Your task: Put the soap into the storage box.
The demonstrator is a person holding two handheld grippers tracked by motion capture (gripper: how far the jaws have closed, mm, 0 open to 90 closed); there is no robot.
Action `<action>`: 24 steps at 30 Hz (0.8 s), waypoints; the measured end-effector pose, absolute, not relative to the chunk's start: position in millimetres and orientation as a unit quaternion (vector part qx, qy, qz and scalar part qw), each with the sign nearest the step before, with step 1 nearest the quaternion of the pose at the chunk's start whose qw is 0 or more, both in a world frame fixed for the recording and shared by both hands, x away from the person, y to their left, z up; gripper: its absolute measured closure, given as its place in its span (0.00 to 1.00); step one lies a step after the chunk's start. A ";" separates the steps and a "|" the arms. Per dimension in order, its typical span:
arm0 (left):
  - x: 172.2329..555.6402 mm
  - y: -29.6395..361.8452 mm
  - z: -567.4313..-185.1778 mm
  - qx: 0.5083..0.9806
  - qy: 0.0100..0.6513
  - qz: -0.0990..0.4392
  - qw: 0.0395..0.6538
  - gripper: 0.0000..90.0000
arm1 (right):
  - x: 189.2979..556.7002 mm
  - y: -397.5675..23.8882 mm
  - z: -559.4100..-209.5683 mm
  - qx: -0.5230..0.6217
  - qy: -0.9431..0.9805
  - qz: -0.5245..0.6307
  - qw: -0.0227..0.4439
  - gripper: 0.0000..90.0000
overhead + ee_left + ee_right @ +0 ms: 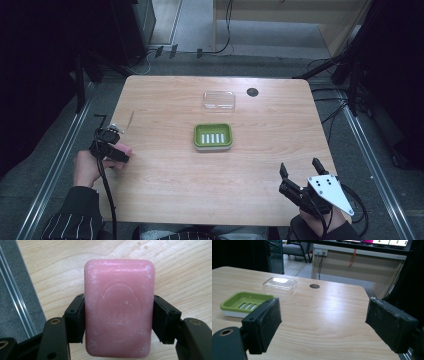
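From the high view, we had the left gripper (116, 150) at the table's (250, 165) left edge, well to the left of the dish (213, 136), with the soap (123, 149) showing pink at its tip. The dish sat near the table's middle, empty, its slots bare, and the clear lid (219, 100) lay just behind the dish. The right gripper (301, 175) hung right of the dish and nearer us, jaws apart and holding nothing. By our reckoning the step in hand was carrying the soap over to the dish, and to do it well we needed to keep the bar level, travel clear above the wood, and come down square over the dish so the bar's long side ran with the dish's length.

In the left gripper view, the soap (119, 307) was clamped between the two pads (76, 320), one pressing each long side. The grip sat on the bar's lower half, so most of the bar stood out beyond the fingertips. The embossed face looked up at the camera, with the wood behind it.

In the right gripper view, the pads (265, 322) stood wide apart with only bare table between them. The dish (244, 303) lay beyond the left pad, and the lid (280, 285) was behind the dish.
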State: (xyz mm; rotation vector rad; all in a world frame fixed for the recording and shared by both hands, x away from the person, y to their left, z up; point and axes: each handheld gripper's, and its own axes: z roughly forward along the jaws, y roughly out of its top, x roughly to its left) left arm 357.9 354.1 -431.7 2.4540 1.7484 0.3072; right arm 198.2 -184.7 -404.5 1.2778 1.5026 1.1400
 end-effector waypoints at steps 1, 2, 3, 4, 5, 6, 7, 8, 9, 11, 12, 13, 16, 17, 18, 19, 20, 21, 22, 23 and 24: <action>358.2 352.4 -431.6 0.810 0.575 0.102 0.056 0.43 | 198.1 -184.9 -404.5 0.510 0.599 0.455 0.418 0.14; 358.5 351.0 -431.4 0.812 0.572 0.101 0.055 0.42 | 198.0 -185.1 -404.6 0.510 0.598 0.455 0.418 0.14; 358.8 349.3 -431.4 0.814 0.569 0.103 0.054 0.43 | 198.0 -185.2 -404.6 0.510 0.598 0.454 0.419 0.14; 359.1 347.7 -431.3 0.816 0.566 0.103 0.053 0.43 | 197.9 -185.3 -404.6 0.510 0.599 0.454 0.419 0.14; 359.3 346.0 -431.3 0.818 0.563 0.103 0.053 0.43 | 197.9 -185.3 -404.6 0.510 0.599 0.454 0.419 0.14; 359.5 344.4 -431.2 0.820 0.560 0.102 0.053 0.43 | 197.9 -185.4 -404.6 0.510 0.599 0.454 0.419 0.14; 359.6 342.7 -431.1 0.822 0.558 0.100 0.052 0.43 | 197.9 -185.4 -404.6 0.510 0.599 0.454 0.419 0.14; 360.0 341.2 -430.6 0.826 0.553 0.098 0.050 0.43 | 197.8 -185.3 -404.6 0.511 0.598 0.454 0.419 0.14; 360.0 338.9 -430.5 0.828 0.550 0.098 0.051 0.43 | 197.9 -185.3 -404.6 0.509 0.599 0.454 0.420 0.14; 360.2 335.8 -430.5 0.831 0.545 0.099 0.049 0.43 | 197.9 -185.1 -404.6 0.510 0.599 0.454 0.419 0.14; 360.5 334.0 -430.7 0.834 0.541 0.099 0.049 0.43 | 197.9 -185.0 -404.6 0.510 0.599 0.454 0.419 0.14; 360.7 331.9 -430.8 0.835 0.539 0.099 0.049 0.43 | 197.9 -185.2 -404.6 0.509 0.599 0.454 0.419 0.14; 361.9 326.0 -430.7 0.840 0.531 0.095 0.052 0.43 | 197.9 -185.3 -404.7 0.510 0.599 0.454 0.418 0.14; 362.0 323.3 -430.9 0.842 0.528 0.097 0.051 0.43 | 197.9 -185.2 -404.6 0.509 0.599 0.454 0.419 0.14; 362.3 320.9 -430.8 0.845 0.523 0.097 0.051 0.43 | 197.8 -184.9 -404.6 0.510 0.599 0.454 0.419 0.14; 362.4 318.4 -430.7 0.848 0.519 0.095 0.052 0.43 | 197.8 -184.8 -404.6 0.510 0.599 0.454 0.419 0.14; 362.9 316.2 -430.0 0.852 0.513 0.091 0.049 0.43 | 197.9 -184.9 -404.6 0.510 0.599 0.454 0.419 0.14; 363.0 313.5 -430.2 0.854 0.509 0.091 0.049 0.43 | 197.9 -184.9 -404.6 0.510 0.599 0.454 0.419 0.14; 363.1 310.9 -430.3 0.857 0.505 0.090 0.050 0.43 | 197.9 -184.8 -404.5 0.510 0.599 0.454 0.419 0.14; 363.3 308.4 -430.2 0.859 0.501 0.089 0.050 0.43 | 197.9 -184.6 -404.5 0.510 0.599 0.453 0.419 0.14; 363.6 306.0 -430.2 0.862 0.497 0.090 0.051 0.43 | 197.9 -184.6 -404.5 0.510 0.600 0.452 0.419 0.14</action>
